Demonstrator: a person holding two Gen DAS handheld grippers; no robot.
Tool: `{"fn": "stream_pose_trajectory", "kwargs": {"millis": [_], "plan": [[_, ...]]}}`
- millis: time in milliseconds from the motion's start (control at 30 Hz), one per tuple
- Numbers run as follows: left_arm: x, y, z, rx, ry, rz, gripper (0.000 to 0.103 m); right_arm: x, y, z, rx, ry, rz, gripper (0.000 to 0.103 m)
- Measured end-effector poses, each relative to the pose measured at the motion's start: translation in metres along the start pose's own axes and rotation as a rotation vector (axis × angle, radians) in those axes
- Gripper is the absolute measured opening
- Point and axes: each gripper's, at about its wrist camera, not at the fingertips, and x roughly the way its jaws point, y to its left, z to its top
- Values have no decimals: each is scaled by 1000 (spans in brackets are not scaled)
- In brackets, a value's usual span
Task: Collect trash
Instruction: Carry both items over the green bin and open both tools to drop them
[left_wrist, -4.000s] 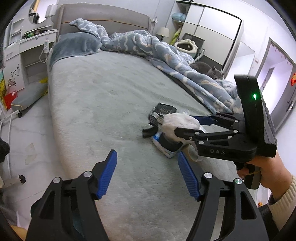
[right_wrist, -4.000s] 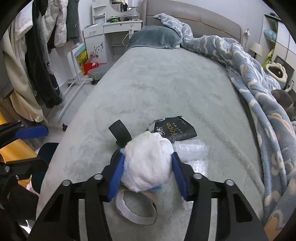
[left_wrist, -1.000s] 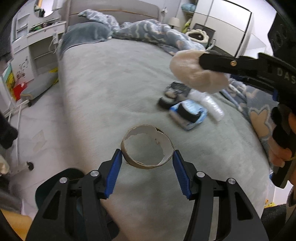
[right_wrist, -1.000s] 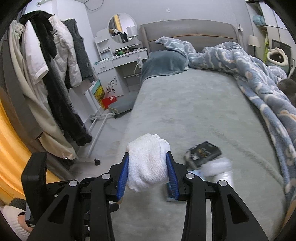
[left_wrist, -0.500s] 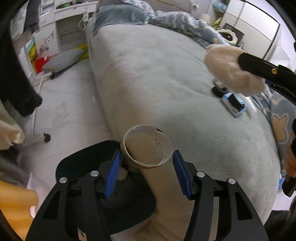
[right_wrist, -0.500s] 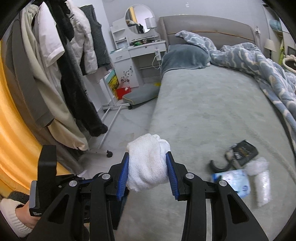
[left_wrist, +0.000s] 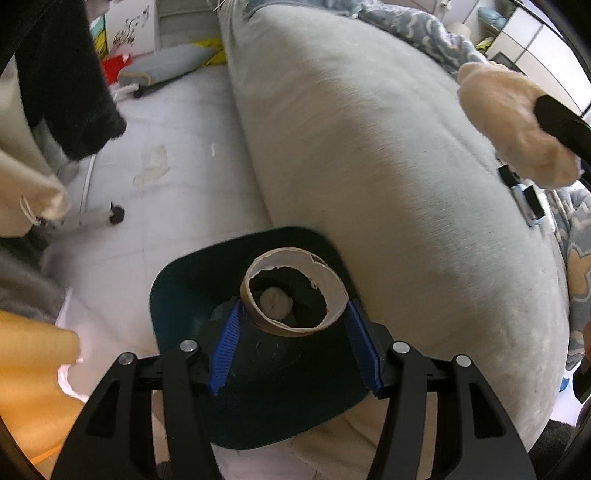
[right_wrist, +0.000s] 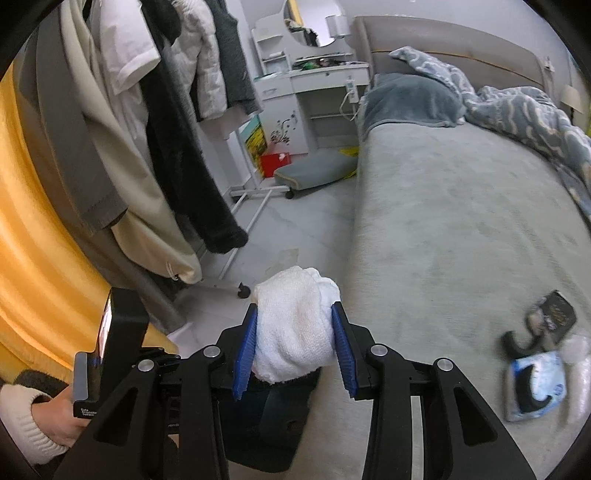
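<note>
My left gripper (left_wrist: 295, 328) is shut on a brown cardboard tape ring (left_wrist: 295, 291) and holds it over the open dark bin (left_wrist: 184, 280) beside the bed. A pale crumpled wad (left_wrist: 275, 303) lies inside the bin, seen through the ring. My right gripper (right_wrist: 295, 343) is shut on a white crumpled tissue wad (right_wrist: 295, 325), held above the bed edge near the bin (right_wrist: 273, 417). The wad also shows in the left wrist view (left_wrist: 513, 122). More trash lies on the bed: a blue-white packet (right_wrist: 535, 384), a black wrapper (right_wrist: 557, 314) and clear plastic (right_wrist: 576, 365).
The grey bed (left_wrist: 388, 147) fills the right side. A clothes rack with hanging coats (right_wrist: 155, 129) stands left, its wheeled foot (left_wrist: 116, 214) on the floor. A grey cushion (right_wrist: 314, 170), white dresser (right_wrist: 314, 92) and orange curtain (right_wrist: 33, 240) lie beyond.
Both grippers swung left off the bed toward the floor. My left gripper carried the cardboard ring from the bed edge to directly over the bin. My right gripper followed with the tissue wad.
</note>
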Motion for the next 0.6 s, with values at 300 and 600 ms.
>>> {"fn": "stream_pose_trajectory", "kwargs": {"millis": [300, 600], "plan": [[8, 34, -9, -57, 83, -7, 60, 32, 22, -2, -28, 55, 26, 40], [16, 64, -19, -99, 148, -24, 63, 58, 38, -8, -51, 107, 43, 40]]}}
